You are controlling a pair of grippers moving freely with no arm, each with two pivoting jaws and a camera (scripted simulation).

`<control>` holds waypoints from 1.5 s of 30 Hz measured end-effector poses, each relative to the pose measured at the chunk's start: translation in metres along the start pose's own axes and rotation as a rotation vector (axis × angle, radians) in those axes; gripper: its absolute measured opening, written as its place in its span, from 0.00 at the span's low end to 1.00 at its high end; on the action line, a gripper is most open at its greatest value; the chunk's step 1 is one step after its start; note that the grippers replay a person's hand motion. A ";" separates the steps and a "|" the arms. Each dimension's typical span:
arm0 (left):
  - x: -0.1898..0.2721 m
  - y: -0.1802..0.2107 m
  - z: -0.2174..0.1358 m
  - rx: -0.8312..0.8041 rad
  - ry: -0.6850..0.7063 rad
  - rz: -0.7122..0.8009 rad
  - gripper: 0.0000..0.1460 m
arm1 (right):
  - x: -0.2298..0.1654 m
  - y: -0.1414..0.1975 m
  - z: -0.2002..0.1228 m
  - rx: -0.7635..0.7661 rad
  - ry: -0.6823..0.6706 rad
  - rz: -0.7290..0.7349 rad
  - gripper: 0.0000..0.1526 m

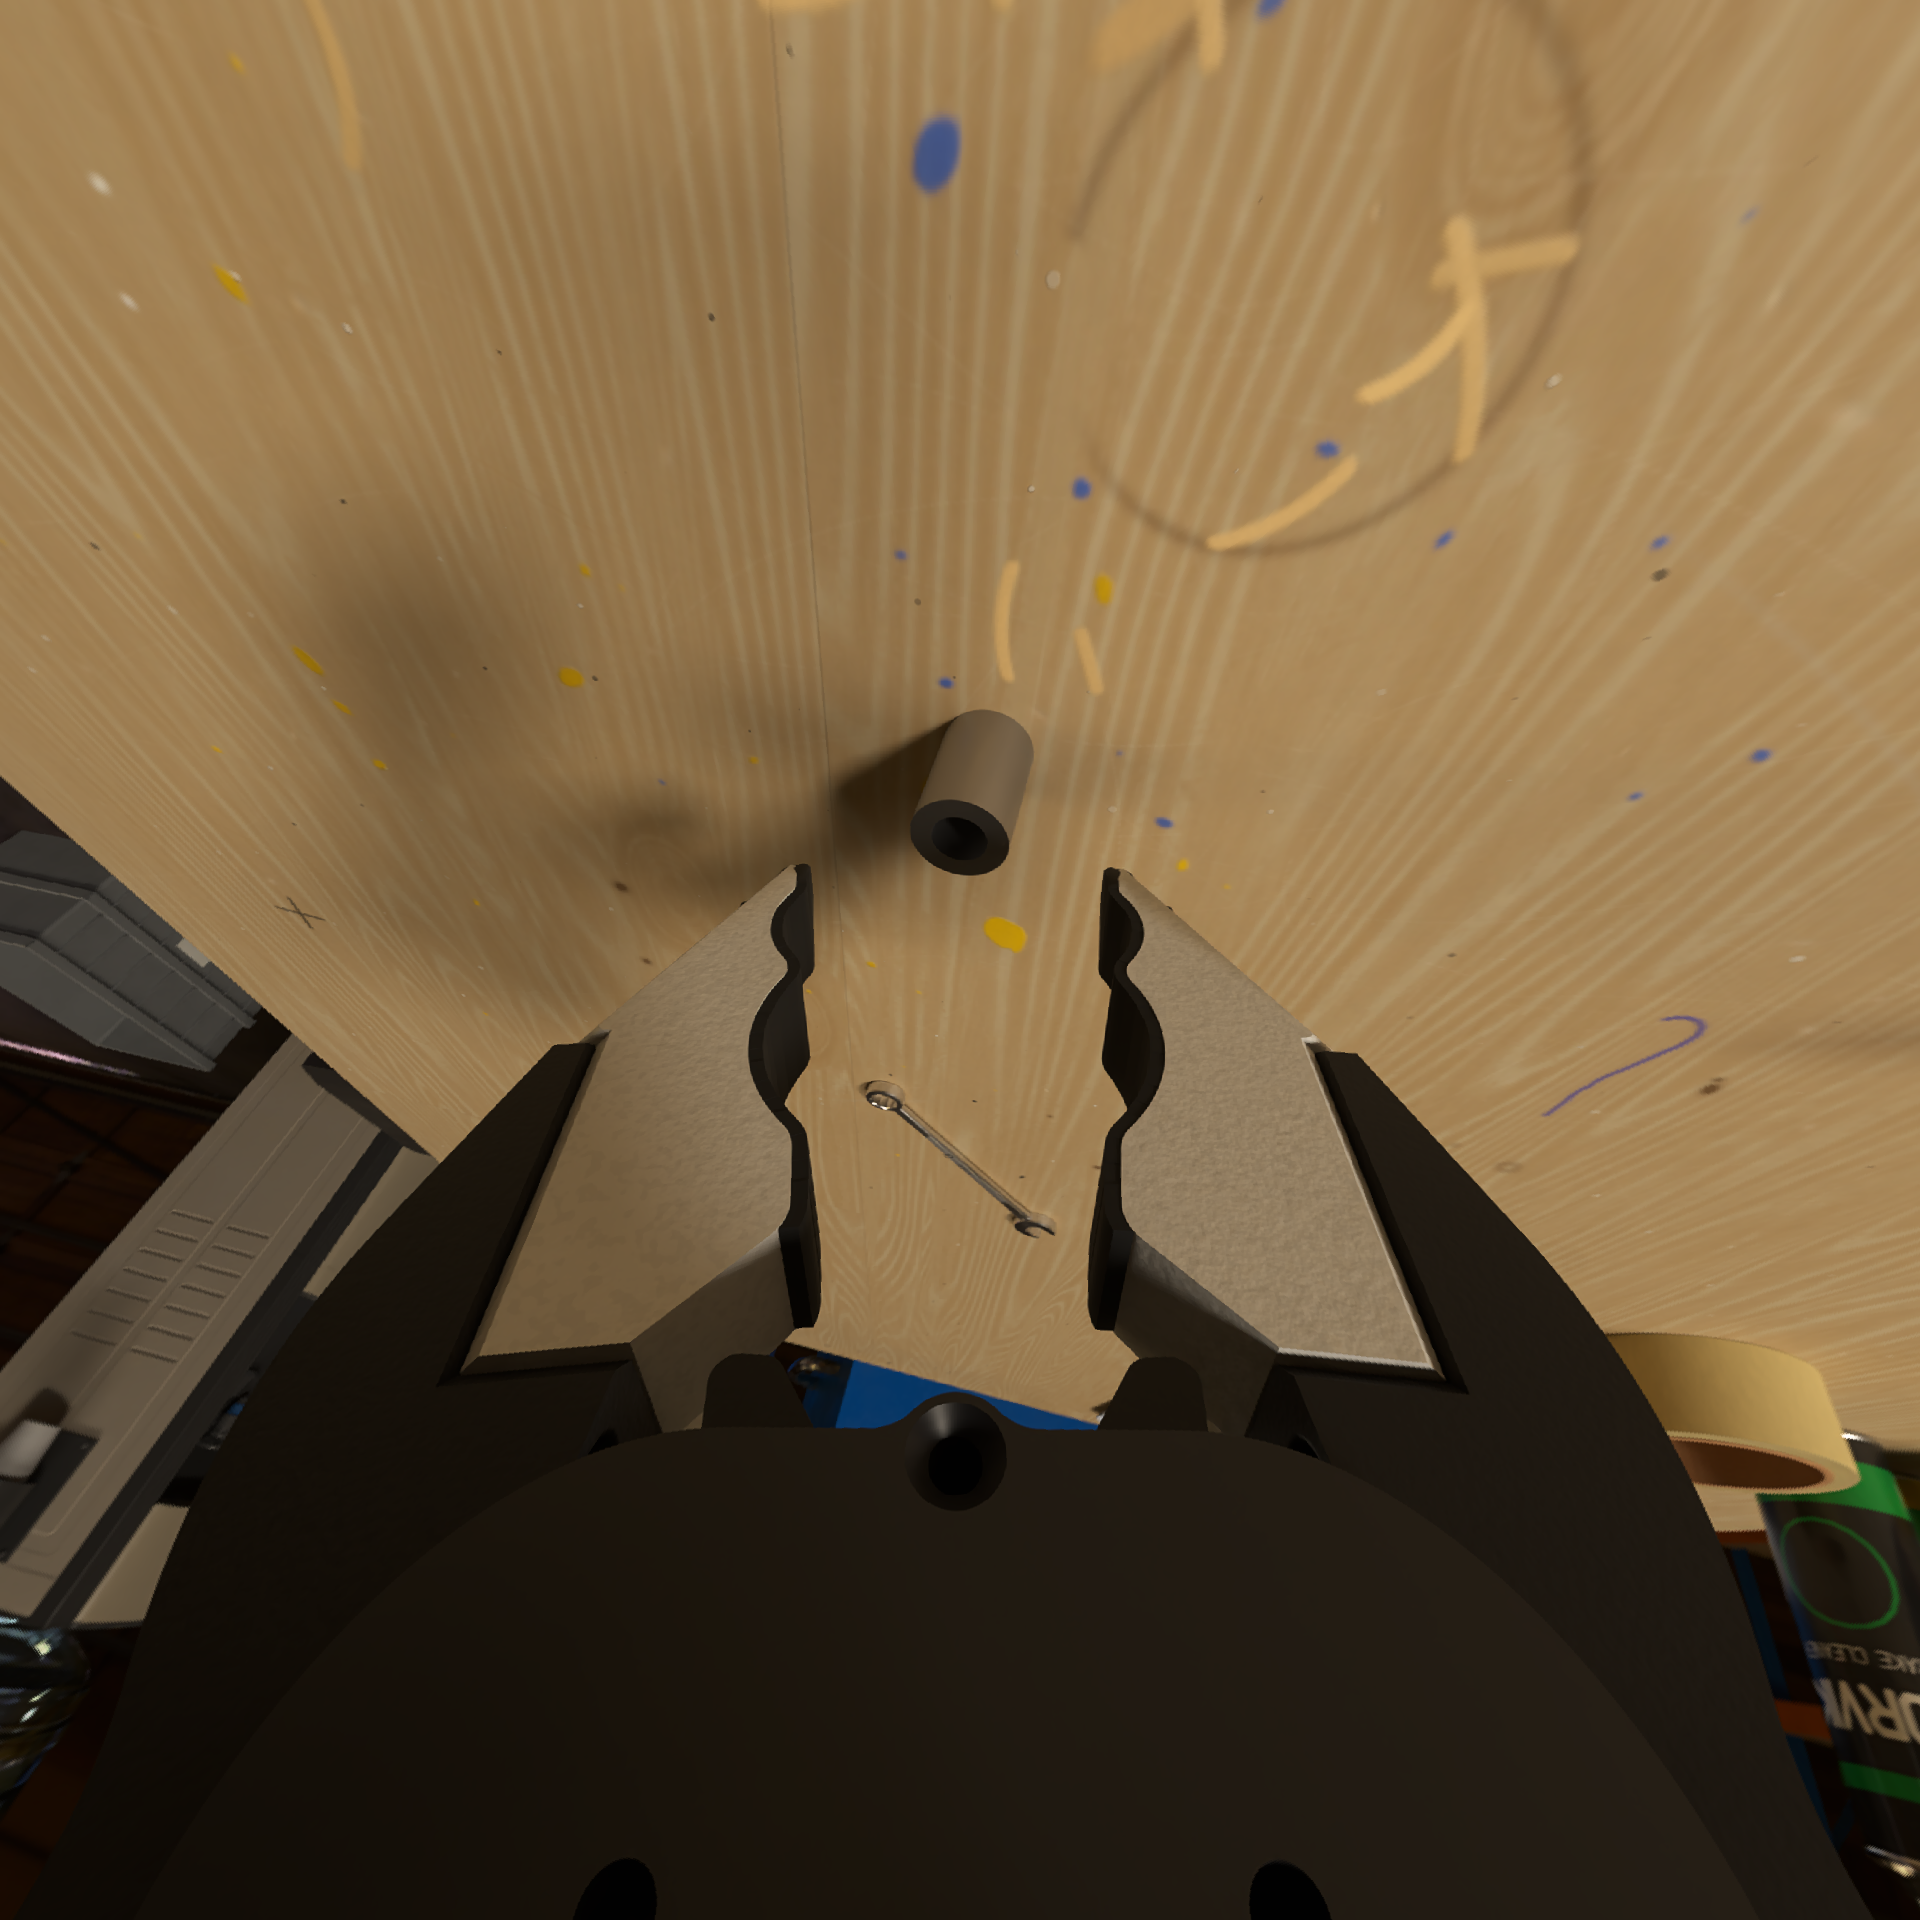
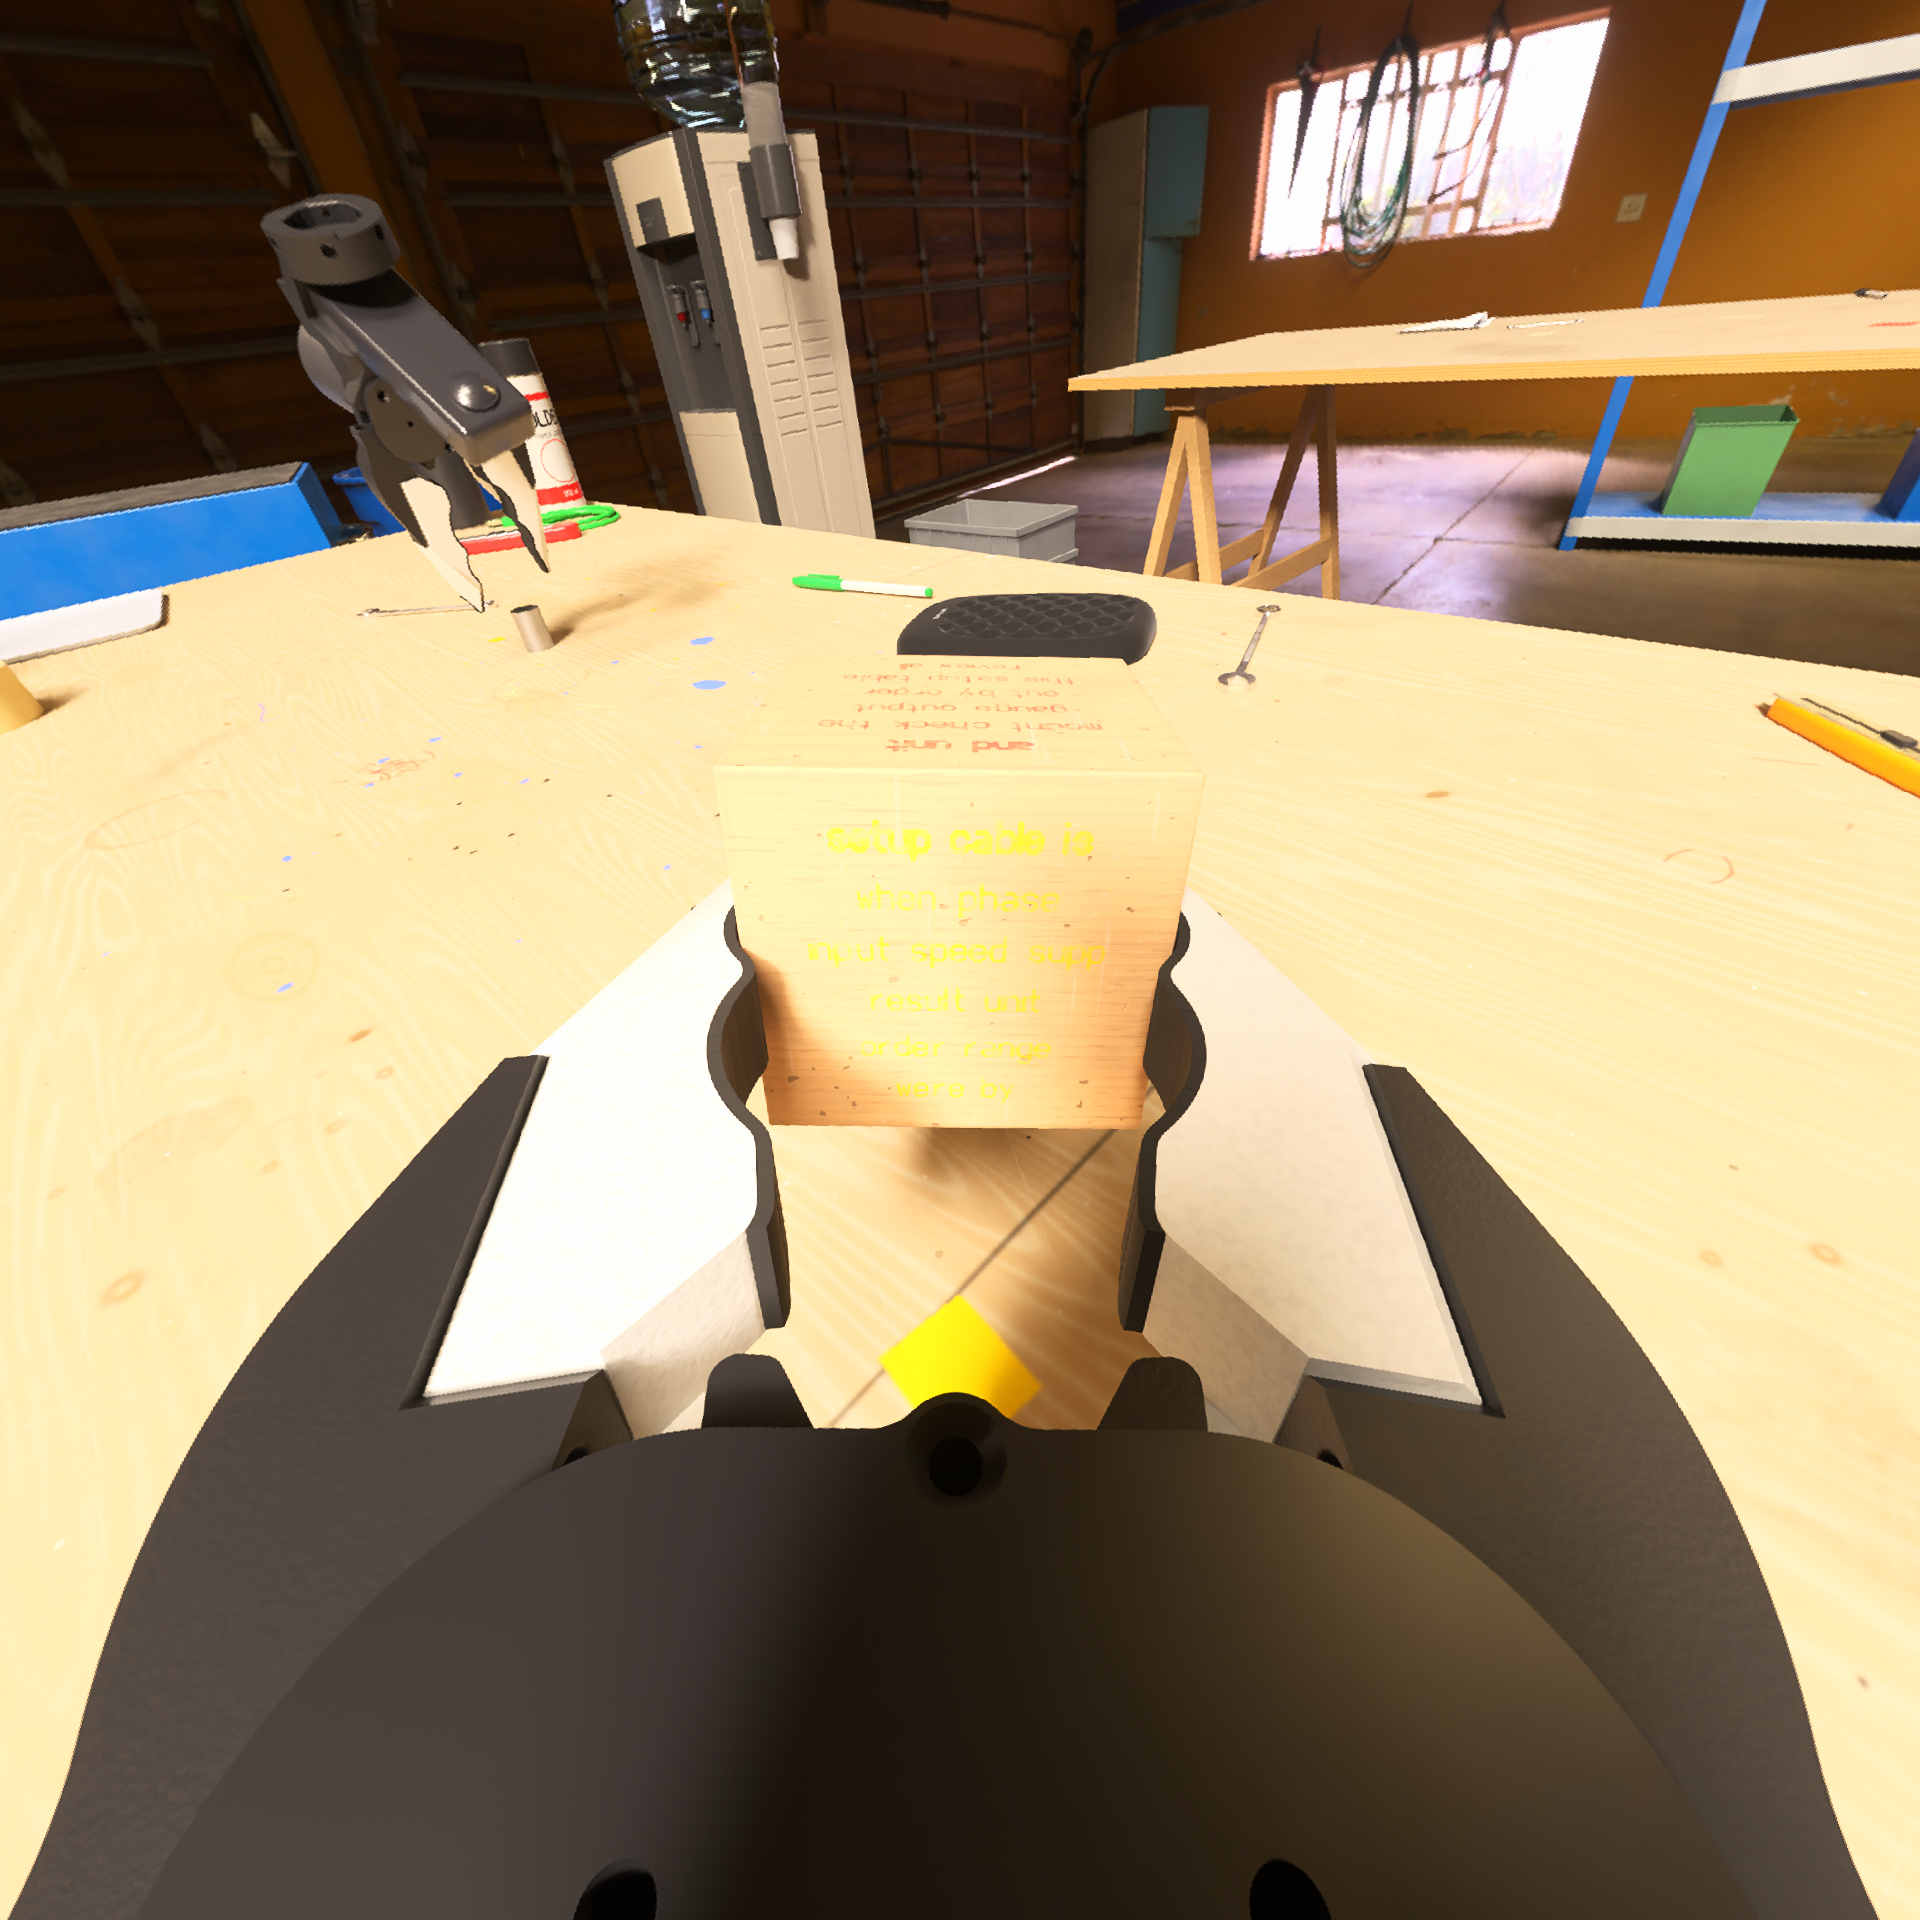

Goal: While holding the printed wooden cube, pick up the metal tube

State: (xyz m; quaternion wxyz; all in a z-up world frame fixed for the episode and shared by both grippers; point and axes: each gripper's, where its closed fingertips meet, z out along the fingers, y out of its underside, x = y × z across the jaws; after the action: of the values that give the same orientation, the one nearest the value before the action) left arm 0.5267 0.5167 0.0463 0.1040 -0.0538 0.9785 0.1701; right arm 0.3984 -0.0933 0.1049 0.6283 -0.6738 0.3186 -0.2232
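1. Surface (image 2: 312, 935): pale plywood with paint flecks in blue and yellow, pencil marks and a faint ring stain.
2. Right tool (image 2: 956, 997): clamped on the printed wooden cube (image 2: 956, 935), held clear above the surface; yellow and red lettering on the cube's faces.
3. Left tool (image 1: 956, 894): jaws apart, nothing between them, pointing down at the surface.
4. Metal tube (image 1: 974, 792): short, grey, standing on end on the surface, just beyond the left tool's fingertips and apart from them.
5. Small wrench (image 1: 958, 1156): flat on the surface, seen between the left tool's fingers.
6. Other surface items: green marker (image 2: 862, 587), black mesh-topped pad (image 2: 1029, 623), second wrench (image 2: 1250, 644), yellow utility knife (image 2: 1849, 753), tape roll (image 1: 1735, 1403).
7. Room: workshop with orange walls, a water dispenser (image 2: 758, 332), barred window (image 2: 1423, 135), trestle table (image 2: 1507, 353), green bin (image 2: 1725, 457).
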 end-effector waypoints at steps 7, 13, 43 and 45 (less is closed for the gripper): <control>-0.001 0.003 0.020 -0.082 0.006 0.054 0.32 | -0.005 -0.002 0.001 0.000 -0.021 -0.003 0.48; -0.001 0.005 0.031 -0.151 0.012 0.070 0.28 | -0.007 -0.005 -0.001 0.011 -0.023 -0.007 0.48; 0.013 -0.092 -0.153 1.023 0.102 -0.569 0.16 | -0.024 -0.006 0.008 0.015 -0.115 0.139 0.48; 0.020 -0.117 -0.190 1.123 0.076 -0.518 0.16 | -0.030 -0.011 0.012 0.018 -0.147 0.238 0.48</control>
State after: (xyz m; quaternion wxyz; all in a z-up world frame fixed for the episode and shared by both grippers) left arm 0.4885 0.3402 0.1791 0.1193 -0.2327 0.8769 -0.4034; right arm 0.3873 -0.0635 0.1175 0.6780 -0.6401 0.3472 -0.1001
